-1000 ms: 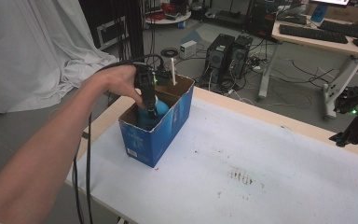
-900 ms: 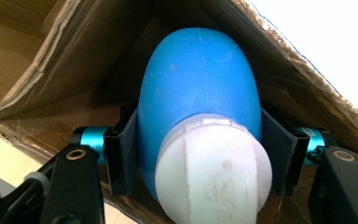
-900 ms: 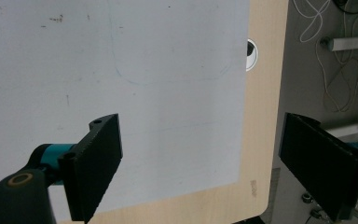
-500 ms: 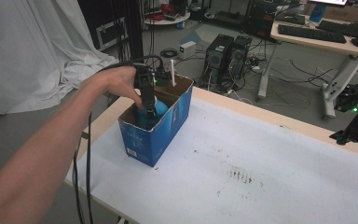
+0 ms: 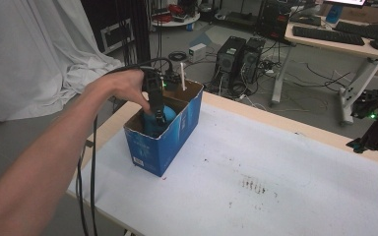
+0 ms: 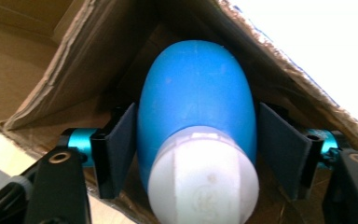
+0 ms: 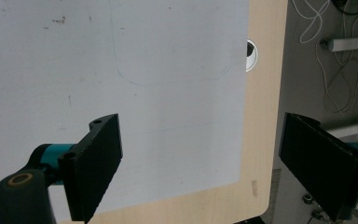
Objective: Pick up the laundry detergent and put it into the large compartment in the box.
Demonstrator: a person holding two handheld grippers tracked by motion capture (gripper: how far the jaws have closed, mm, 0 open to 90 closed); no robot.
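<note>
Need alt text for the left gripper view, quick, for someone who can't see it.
The left hand-held gripper straddles a blue bottle with a white cap, one black jaw on each side, inside a brown cardboard box. Whether the jaws touch it is unclear.

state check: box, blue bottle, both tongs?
cardboard box: upright at the table's left end, top flaps open.
blue bottle: inside the box, white cap toward the camera, sitting between the left jaws.
left tongs: reached down into the box, jaws on both sides of the bottle; contact cannot be told.
right tongs: open, empty, over the table's corner.
</note>
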